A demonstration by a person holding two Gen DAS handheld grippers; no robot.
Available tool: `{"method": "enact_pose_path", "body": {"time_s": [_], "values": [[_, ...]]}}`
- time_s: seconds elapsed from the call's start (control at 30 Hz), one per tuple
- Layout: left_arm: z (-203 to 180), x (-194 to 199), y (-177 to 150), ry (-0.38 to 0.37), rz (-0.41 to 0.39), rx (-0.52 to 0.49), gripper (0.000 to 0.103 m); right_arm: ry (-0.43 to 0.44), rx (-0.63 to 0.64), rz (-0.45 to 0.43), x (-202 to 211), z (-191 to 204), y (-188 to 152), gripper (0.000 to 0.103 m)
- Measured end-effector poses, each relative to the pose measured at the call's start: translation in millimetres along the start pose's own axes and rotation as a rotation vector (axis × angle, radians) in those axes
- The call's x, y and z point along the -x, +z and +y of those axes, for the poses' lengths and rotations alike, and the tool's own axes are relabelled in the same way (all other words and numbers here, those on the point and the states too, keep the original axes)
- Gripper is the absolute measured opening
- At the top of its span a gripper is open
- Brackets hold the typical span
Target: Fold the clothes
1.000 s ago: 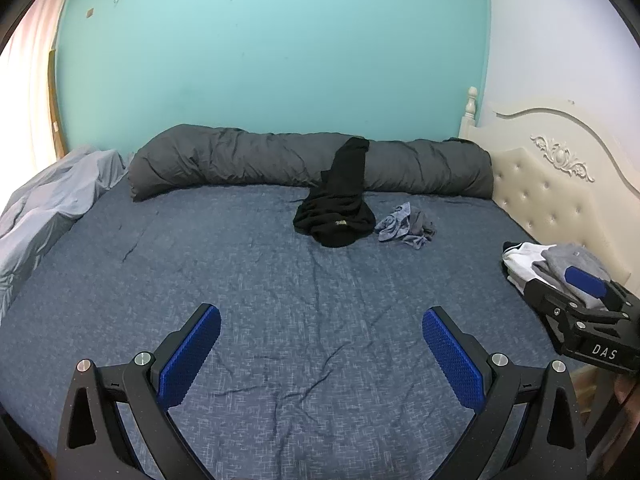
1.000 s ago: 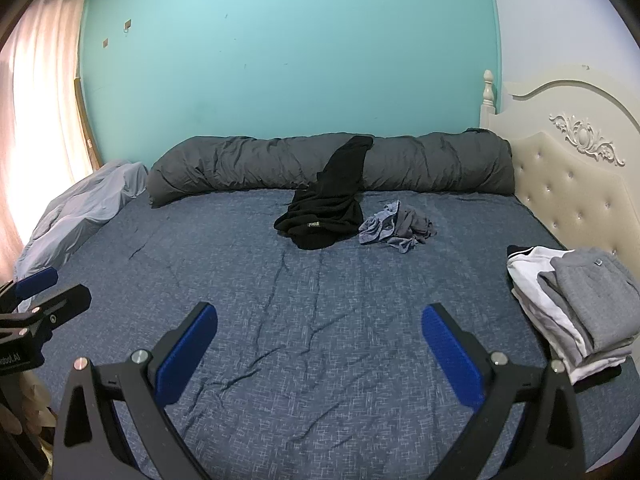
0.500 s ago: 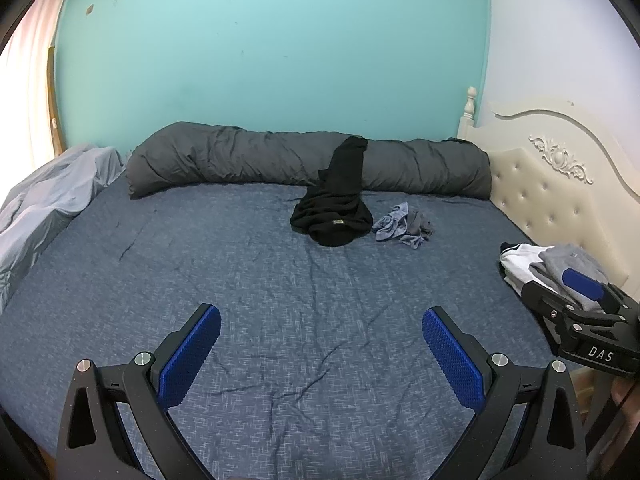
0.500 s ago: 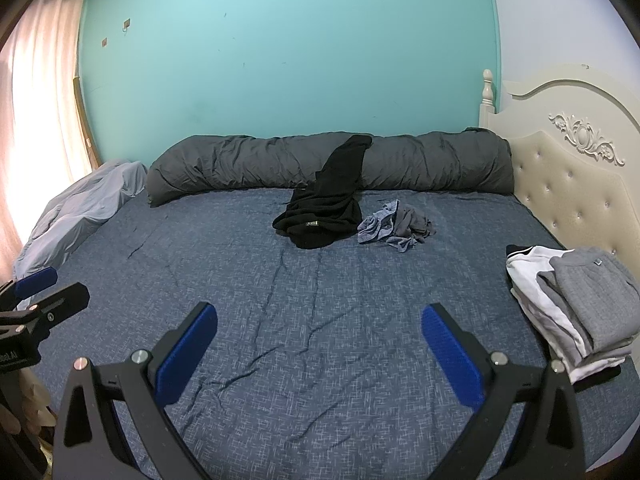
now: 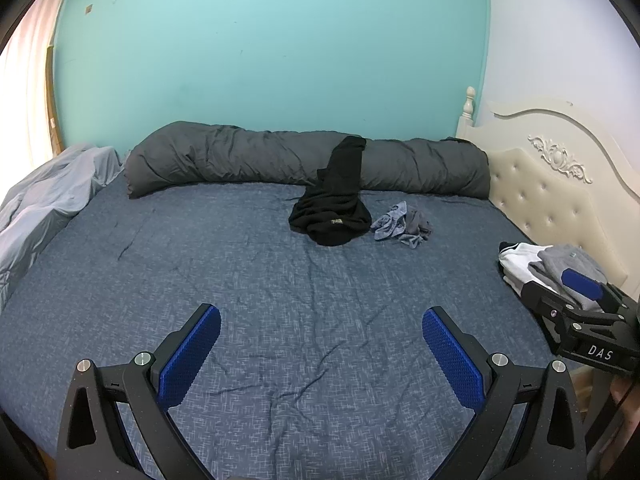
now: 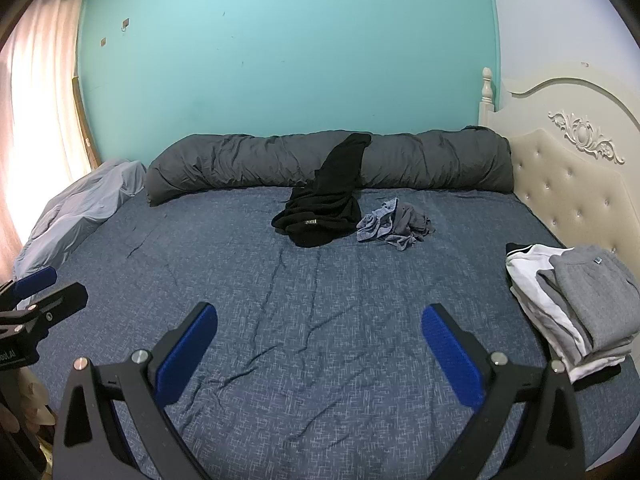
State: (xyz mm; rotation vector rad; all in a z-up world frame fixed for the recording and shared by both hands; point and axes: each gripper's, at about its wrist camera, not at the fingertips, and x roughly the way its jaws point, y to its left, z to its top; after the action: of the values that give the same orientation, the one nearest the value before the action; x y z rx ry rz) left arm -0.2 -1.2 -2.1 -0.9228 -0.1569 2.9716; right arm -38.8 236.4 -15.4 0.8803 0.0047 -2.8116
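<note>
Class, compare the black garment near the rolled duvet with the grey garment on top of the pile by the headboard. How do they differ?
The black garment lies crumpled; the grey garment is folded flat.
The black garment trails up onto the rolled duvet; the grey garment tops a neat pile beside the headboard.
The black garment is much darker than the grey garment.
Both lie on the blue bed, untouched by either gripper.

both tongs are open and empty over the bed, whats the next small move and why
Probably reach both tongs forward toward the black garment. The left tongs and right tongs are open and hold nothing, with only bare sheet between them. The black garment lies crumpled, partly draped on the grey duvet, while the folded stack looks done.
</note>
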Motion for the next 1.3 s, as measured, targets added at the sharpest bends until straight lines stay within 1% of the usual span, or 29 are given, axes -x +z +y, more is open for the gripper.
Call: {"method": "enact_pose_path", "body": {"time_s": [1.07, 1.17, 1.27, 1.3], "values": [[1, -9, 4, 0.018, 0.008, 0.014, 0.103, -0.011, -0.002, 0.008, -9, -5, -1, 0.103], [3, -12, 5, 0.009, 0.008, 0.024, 0.103, -0.010, -0.004, 0.016, -13, -7, -1, 0.103], [6, -17, 6, 0.050, 0.008, 0.055, 0.103, -0.007, -0.015, 0.030, -20, -10, -2, 0.103], [8, -20, 5, 0.050, 0.010, 0.060, 0.103, -0.003, -0.019, 0.034, -24, -11, -3, 0.103]]}}
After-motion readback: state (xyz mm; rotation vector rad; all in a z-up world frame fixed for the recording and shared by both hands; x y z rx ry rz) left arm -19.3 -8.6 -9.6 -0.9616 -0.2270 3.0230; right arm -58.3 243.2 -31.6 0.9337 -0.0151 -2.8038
